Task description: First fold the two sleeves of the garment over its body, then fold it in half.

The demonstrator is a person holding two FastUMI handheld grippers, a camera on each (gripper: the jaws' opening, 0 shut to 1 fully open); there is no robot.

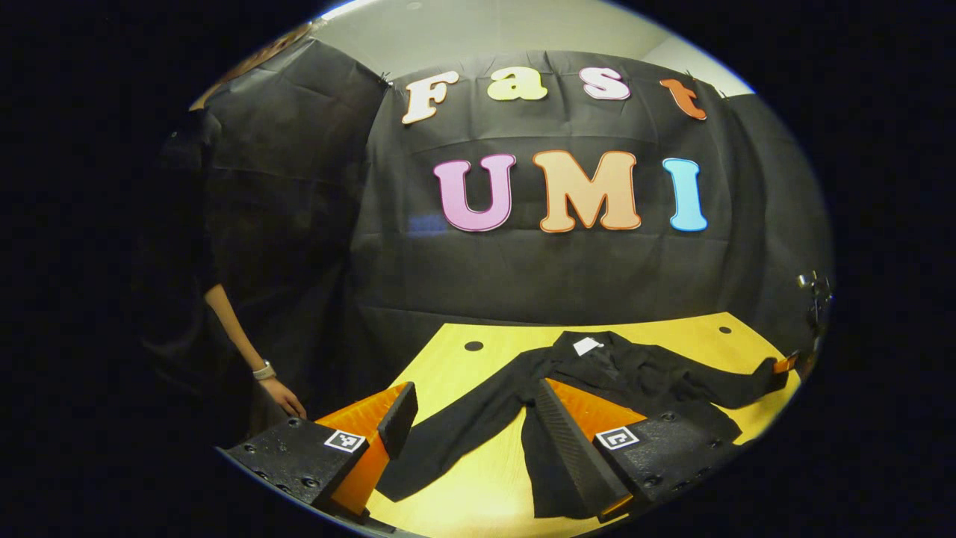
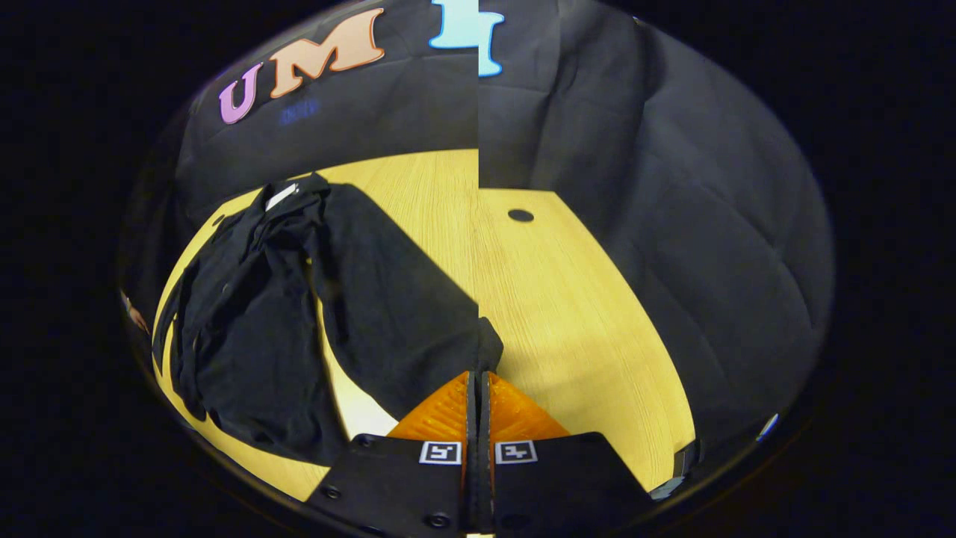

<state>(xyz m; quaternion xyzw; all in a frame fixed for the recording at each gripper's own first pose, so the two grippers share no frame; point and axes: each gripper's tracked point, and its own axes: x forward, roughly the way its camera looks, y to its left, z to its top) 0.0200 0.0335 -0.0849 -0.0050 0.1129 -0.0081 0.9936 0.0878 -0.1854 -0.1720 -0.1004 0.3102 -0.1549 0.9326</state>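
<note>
Tool on the right point(image 2: 478, 403) is clenched at the bottom centre of the right gripper view, pinching the cuff of one sleeve point(image 2: 388, 291) of the black garment point(image 2: 246, 329) on the yellow table point(image 2: 582, 314). Left tool point(image 1: 478, 426) hangs released above the other sleeve point(image 1: 455, 433), low in the left gripper view. Neither sleeve looks folded over the body yet, so I'd say both sleeve folds and the halving remain.

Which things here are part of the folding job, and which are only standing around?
Job: garment, its sleeve, left gripper, right gripper.
Not the job: table, wall cloth, a person's hand.
</note>
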